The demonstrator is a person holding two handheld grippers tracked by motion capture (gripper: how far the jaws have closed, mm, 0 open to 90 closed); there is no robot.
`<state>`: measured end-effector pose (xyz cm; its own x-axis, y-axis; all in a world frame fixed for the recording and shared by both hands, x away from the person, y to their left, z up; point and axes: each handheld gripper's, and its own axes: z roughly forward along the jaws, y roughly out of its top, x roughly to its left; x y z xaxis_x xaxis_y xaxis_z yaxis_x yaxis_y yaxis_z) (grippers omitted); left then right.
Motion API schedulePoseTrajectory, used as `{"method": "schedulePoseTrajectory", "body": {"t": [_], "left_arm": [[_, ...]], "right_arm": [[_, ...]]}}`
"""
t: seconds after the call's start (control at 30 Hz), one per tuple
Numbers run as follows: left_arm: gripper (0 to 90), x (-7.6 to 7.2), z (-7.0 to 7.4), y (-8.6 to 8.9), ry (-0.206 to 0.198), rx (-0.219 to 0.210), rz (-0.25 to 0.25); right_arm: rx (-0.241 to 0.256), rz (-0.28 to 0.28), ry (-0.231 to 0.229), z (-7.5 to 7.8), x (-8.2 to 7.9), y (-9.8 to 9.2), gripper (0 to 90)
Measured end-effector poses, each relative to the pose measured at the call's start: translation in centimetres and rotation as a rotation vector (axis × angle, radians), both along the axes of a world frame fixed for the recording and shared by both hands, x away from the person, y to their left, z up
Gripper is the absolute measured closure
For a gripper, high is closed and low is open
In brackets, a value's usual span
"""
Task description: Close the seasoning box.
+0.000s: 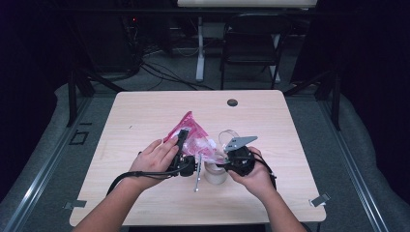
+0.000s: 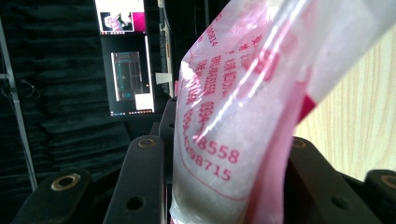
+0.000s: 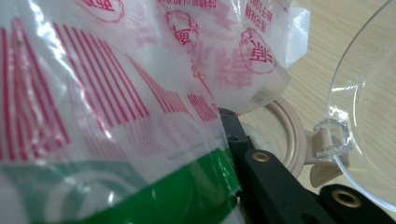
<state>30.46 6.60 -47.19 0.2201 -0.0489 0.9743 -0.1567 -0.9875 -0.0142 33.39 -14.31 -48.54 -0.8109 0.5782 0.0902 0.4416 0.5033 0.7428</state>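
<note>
A pink-and-white printed plastic bag (image 1: 192, 133) with white powder in it is held up over the table's middle. My left gripper (image 1: 182, 141) is shut on its left side; in the left gripper view the bag (image 2: 224, 140) is pinched between both black jaws of that gripper (image 2: 224, 200). My right gripper (image 1: 224, 158) grips the bag's right corner. In the right gripper view the bag (image 3: 116, 107) hides one jaw. Below stands a small open jar (image 1: 215, 173) with a clear flip lid (image 1: 227, 137). Its rim (image 3: 290, 135) and lid (image 3: 369, 107) show beside the jaw.
A thin metal rod (image 1: 197, 177) hangs or lies just left of the jar. The wooden table (image 1: 145, 116) has a round cable hole (image 1: 232, 102) at the back. Behind the table stand a black folding chair (image 1: 251, 48) and a desk leg (image 1: 199, 48).
</note>
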Motion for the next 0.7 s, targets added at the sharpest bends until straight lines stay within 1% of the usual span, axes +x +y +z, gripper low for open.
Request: {"method": "schedulePoseTrajectory", "body": {"t": [0.1,0.13,0.17,0.2,0.23,0.3,0.33,0.37,0.4,0.43,0.53,0.6,0.63,0.7], "left_arm": [[66.2,0.03,-0.09,0.13,-0.004,-0.002,0.002],[66.3,0.03,-0.23,0.19,0.007,-0.01,0.009],[66.3,0.02,-0.22,0.2,-0.001,-0.007,0.007],[66.4,0.03,-0.24,0.24,0.001,-0.01,0.009],[66.4,0.01,-0.31,0.31,0.009,-0.017,0.015],[66.5,-0.01,-0.31,0.36,0.012,-0.02,0.019],[66.5,-0.02,-0.35,0.4,0.016,-0.029,0.023],[66.5,-0.08,-0.31,0.4,0.02,-0.028,0.034],[66.6,-0.08,-0.43,0.47,0.03,-0.044,0.04],[66.7,-0.08,-0.41,0.49,0.026,-0.044,0.039],[66.9,-0.11,-0.58,0.6,0.039,-0.058,0.046],[66.9,-0.08,-0.83,0.71,0.036,-0.073,0.046],[66.9,-0.08,-0.83,0.73,0.043,-0.062,0.05],[67.2,-0.04,-0.98,0.8,0.055,-0.07,0.057]], "right_arm": [[0.008,0.003,-0.004,0.22,-0.08,-0.03,90.0],[0.011,0.003,-0.008,0.26,-0.1,-0.02,90.0],[0.014,0.003,-0.01,0.27,-0.12,-0.01,90.0],[0.011,0.004,-0.012,0.3,-0.11,-0.02,90.0],[0.012,0.004,-0.012,0.31,-0.11,-0.02,90.0],[0.013,0.001,-0.013,0.36,-0.16,-0.01,90.0],[0.015,0.001,-0.013,0.39,-0.18,0.0,90.0],[0.018,0.002,-0.014,0.4,-0.19,0.01,90.0],[0.022,0.002,-0.012,0.41,-0.19,0.01,90.0],[0.026,0.003,-0.011,0.42,-0.19,0.01,90.0],[0.04,0.007,-0.002,0.46,-0.15,-0.05,90.0],[0.049,0.008,0.0,0.48,-0.12,-0.09,90.0],[0.049,0.008,0.0,0.49,-0.11,-0.1,90.0],[0.054,0.006,0.0,0.51,-0.11,-0.09,90.0]]}}
